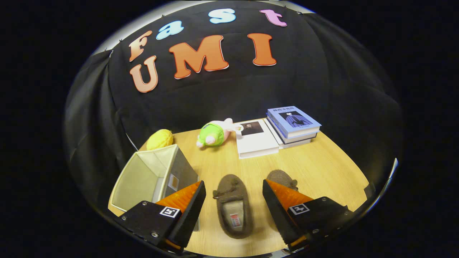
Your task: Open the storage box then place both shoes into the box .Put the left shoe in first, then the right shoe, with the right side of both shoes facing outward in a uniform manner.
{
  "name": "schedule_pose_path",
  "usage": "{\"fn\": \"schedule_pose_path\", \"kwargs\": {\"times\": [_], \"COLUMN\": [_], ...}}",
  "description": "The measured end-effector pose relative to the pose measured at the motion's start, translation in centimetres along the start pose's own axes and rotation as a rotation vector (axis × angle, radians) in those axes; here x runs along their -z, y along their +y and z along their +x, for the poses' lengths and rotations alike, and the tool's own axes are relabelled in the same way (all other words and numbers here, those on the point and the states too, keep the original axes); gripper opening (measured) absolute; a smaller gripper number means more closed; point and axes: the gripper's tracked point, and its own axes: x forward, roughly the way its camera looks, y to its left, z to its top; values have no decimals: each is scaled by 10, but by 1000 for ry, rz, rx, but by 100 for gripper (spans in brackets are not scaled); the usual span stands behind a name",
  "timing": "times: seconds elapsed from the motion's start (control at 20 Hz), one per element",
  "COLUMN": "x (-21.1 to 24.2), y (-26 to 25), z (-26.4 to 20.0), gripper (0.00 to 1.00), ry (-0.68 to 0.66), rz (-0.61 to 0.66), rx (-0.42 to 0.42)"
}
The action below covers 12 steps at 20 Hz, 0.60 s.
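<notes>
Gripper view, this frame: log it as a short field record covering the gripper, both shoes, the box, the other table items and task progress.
gripper: gripper open, fingers spread, pressing on nothing
shoe between fingers: brown slipper flat on the table, toe pointing away
second shoe: second slipper, partly hidden behind one finger
storage box: storage box open, nothing visible inside, beside the other finger
beyond the shoes: yellow toy, green plush, white book, book stack
progress: box open, no shoe placed yet
</notes>
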Motion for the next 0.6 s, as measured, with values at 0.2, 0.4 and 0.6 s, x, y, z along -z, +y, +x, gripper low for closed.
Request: {"fn": "schedule_pose_path", "kwargs": {"times": [0.2,0.4,0.6], "x": [39,63,80], "y": [-2,-3,-12], "z": [12,33,52], "gripper": [84,73,69], "ry": [53,101,131], "rz": [-4,7,32], "rx": [-9,-23,-2]}}
